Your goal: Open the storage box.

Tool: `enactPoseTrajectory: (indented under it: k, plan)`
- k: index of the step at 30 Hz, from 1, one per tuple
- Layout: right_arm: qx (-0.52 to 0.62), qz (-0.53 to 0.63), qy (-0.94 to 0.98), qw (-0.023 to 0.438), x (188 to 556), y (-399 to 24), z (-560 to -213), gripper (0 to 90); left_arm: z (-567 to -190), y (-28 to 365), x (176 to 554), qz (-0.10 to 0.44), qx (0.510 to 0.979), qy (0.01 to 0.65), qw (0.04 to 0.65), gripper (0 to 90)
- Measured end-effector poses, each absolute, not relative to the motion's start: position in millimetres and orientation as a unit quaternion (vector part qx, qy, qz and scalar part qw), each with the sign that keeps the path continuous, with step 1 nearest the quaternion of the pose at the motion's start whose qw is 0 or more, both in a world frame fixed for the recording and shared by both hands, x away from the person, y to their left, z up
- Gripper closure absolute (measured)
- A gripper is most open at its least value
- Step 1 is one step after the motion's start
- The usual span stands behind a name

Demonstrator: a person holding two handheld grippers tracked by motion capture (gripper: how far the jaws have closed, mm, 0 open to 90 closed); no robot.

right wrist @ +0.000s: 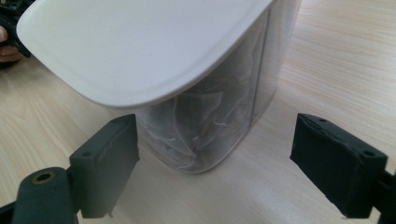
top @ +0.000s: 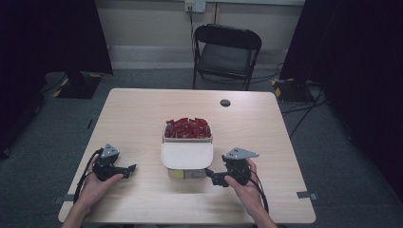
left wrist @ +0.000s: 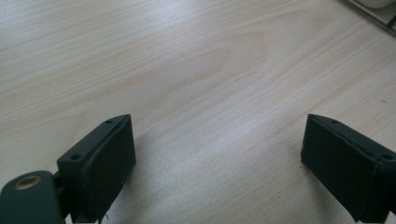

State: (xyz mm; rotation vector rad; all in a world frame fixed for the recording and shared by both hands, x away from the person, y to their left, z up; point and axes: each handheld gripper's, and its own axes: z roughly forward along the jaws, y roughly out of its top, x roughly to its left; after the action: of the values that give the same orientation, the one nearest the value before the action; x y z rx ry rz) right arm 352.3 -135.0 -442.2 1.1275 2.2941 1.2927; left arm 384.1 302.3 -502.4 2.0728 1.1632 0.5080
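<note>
Container (top: 187, 159): in the high view it stands at the centre of the frame on the pale wood-grain bench (top: 142, 114), its long axis running from lower to upper frame. It is a two-compartment box. The upper compartment is open and heaped with red sachets (top: 187, 128); the lower compartment is covered by a smooth white lid (top: 186, 155) with rounded corners. The right gripper (top: 217, 179), at lower right of centre, lies just beside the container's lower right corner with its jaws pointing left toward it. The left gripper (top: 130, 167), at lower left, also points toward the container but stands clearly apart from it. The right hand (top: 243, 183) is judged the nearer for any coming grasp; the left hand (top: 97, 183) holds its tool farther off.

Left gripper view: the left gripper (left wrist: 219, 154) has its jaws spread wide and empty, over bare bench. A sliver of the container's edge (left wrist: 373, 9) shows at upper right of the frame.

Right gripper view: the right gripper (right wrist: 215, 158) has its jaws spread wide, holding nothing. The container wall (right wrist: 210, 126) sits centre frame, ahead of the gap and toward the left jaw. The wall is translucent frosted plastic with a rounded corner. Pale, crumpled sachets (right wrist: 205, 112) show dimly through it. The lid (right wrist: 135, 46) overhangs the wall in the upper half of the frame, matte and thin-lipped.
</note>
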Motion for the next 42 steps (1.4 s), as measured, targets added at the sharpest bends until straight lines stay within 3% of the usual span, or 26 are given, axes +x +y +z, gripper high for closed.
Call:
enactPoseTrajectory:
  k: [42]
  plan:
    - [0.382,0.473,0.782,0.137,363.6,-131.1,-416.2,14.4,-502.3,302.4,384.2,0.195,0.8,0.448,0.348,9.5]
